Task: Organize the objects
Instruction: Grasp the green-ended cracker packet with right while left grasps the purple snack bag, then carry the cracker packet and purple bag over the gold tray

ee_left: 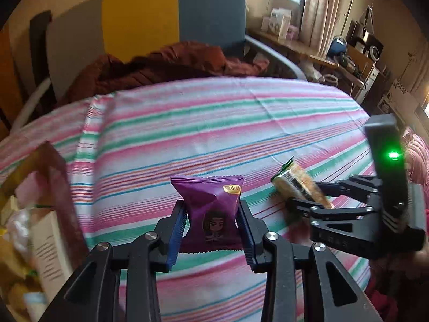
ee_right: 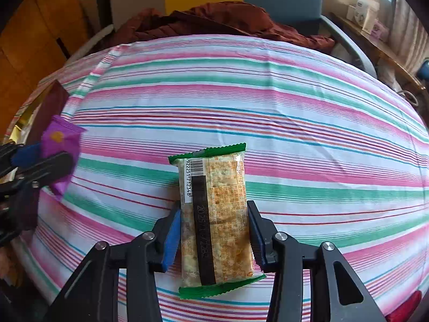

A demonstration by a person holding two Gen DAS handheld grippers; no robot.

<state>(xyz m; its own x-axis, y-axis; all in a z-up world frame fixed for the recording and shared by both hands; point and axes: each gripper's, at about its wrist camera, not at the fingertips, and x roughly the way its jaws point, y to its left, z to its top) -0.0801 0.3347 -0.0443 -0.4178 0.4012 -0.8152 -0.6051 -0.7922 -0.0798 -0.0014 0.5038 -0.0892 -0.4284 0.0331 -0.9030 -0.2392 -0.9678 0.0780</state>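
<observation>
Two snack packets are in view, one per claw. Left claw is clamped on the purple foil snack pouch; right claw grips the green-edged clear cracker packet, both above the pink-and-green striped bedsheet.

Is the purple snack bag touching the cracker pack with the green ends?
Apart. The right wrist view shows the purple snack bag far left of the cracker pack, with bare striped cloth between them.
</observation>
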